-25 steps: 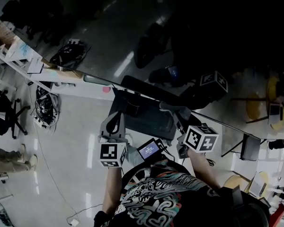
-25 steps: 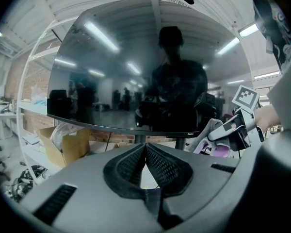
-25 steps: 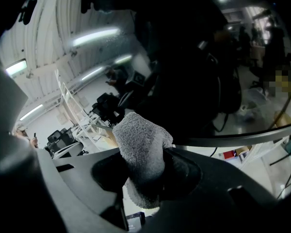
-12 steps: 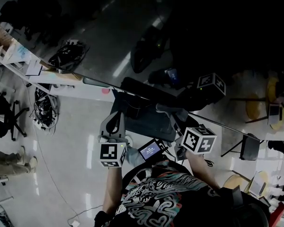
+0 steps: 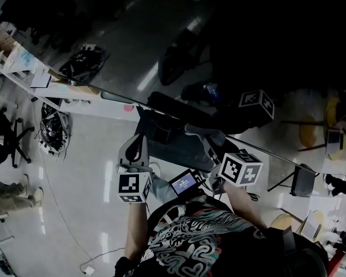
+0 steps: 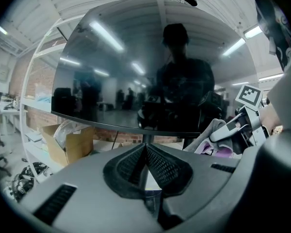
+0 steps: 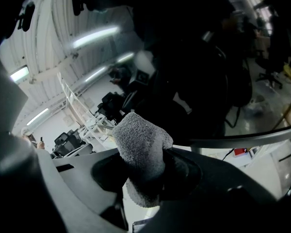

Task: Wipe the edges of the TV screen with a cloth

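Grey cloth (image 7: 141, 147) sits clamped in right gripper (image 7: 146, 176), poking ahead to reach TV screen (image 6: 150, 67) edge; left gripper (image 6: 145, 165) is closed, empty.

Floor beneath you: pale floor (image 5: 86, 175), glossy.
On your left: white shelving (image 5: 20, 65), office chair (image 5: 4, 140).
Above you: ceiling strip lights (image 7: 94, 37).

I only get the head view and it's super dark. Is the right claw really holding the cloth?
Observer: Yes. In the right gripper view, the right claw is shut on a fuzzy grey cloth.
Operator: What about the left claw?
Observer: The left claw is shut, with nothing in it.
Operator: Where's it looking?
Observer: Straight at the TV screen, where a person's dark reflection shows.
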The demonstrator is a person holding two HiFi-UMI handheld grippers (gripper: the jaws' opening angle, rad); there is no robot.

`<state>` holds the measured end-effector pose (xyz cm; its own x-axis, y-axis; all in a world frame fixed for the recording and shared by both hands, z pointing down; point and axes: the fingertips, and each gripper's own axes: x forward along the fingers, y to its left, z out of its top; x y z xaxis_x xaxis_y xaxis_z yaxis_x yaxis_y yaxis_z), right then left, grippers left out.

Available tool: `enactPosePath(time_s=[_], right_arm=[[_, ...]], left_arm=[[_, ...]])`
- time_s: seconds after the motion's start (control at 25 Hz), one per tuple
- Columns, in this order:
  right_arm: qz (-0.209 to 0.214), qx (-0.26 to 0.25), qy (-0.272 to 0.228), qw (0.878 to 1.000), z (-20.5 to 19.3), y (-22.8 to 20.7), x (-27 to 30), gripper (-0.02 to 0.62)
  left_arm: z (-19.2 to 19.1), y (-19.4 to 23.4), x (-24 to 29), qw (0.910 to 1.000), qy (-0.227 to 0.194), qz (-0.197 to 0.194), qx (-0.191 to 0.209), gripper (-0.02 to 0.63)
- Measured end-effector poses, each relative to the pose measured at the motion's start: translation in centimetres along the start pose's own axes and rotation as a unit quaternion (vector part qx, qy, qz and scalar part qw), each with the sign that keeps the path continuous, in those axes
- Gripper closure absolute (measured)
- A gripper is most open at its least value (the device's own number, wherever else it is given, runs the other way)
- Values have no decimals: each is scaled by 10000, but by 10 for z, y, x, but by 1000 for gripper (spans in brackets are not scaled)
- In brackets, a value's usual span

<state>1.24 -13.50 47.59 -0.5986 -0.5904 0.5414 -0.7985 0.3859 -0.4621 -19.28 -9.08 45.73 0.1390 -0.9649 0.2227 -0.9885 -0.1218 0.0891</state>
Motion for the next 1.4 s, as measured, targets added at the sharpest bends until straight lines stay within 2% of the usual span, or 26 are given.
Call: enactPosePath(time_s=[0.32, 0.6, 1.08, 1.4], right_arm=[[169, 303, 9, 9994, 5, 7, 8, 416], [188, 352, 26, 9992, 4, 11, 11, 416], [291, 364, 115, 9988, 6, 29, 29, 416], [287, 375, 148, 9988, 5, 45, 45, 416]], left_arm=[[1, 7, 2, 10000, 18, 33, -31, 588], [1, 8, 2, 10000, 13, -21, -14, 588], [-2, 37, 0, 9998, -26, 128, -148, 588], [-4, 53, 1, 9998, -33, 95, -180, 588]])
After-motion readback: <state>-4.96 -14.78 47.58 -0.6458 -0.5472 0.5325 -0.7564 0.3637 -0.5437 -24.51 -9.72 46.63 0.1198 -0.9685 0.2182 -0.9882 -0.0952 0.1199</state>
